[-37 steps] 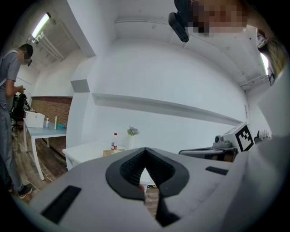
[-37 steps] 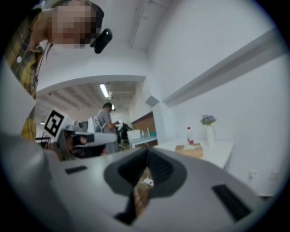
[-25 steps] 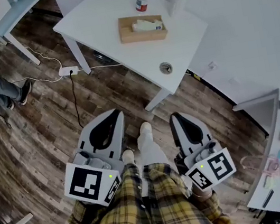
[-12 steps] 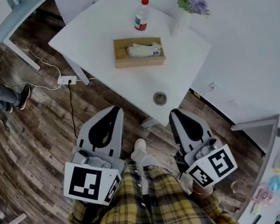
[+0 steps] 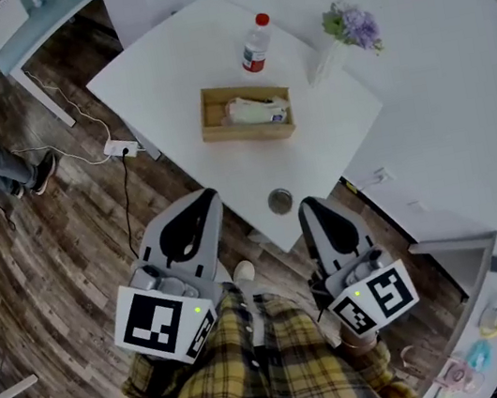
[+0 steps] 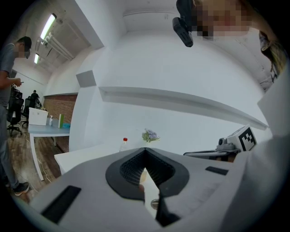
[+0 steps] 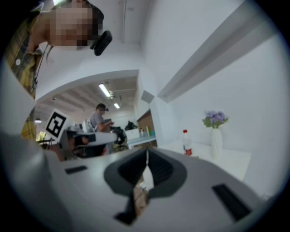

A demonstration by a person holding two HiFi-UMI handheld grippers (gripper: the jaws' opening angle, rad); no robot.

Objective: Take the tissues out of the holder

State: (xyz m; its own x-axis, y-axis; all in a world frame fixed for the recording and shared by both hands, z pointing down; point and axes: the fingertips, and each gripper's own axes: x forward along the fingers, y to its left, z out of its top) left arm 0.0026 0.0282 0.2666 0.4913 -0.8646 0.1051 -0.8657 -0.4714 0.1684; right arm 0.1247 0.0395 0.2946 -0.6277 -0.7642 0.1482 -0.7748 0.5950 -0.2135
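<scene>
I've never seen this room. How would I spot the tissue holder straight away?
Find the white table in front of the person. Near its middle sits the tissue holder, a low, open-topped wooden box with tissues lying inside. It is the only brown, boxy thing there, unlike the red-capped bottle, the flower vase and the small round metal piece.

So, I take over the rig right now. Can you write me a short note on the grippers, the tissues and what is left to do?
Left gripper: shut, empty.
Right gripper: shut, empty.
The holder stands mid-table with the tissues lying in it. A bottle and a vase stand behind it. Both grippers are short of the holder, by the table's near corner.
Done: nothing, the tissues are untouched.
Left: reach the holder, open a gripper, grip the tissues, lift them out.
</scene>
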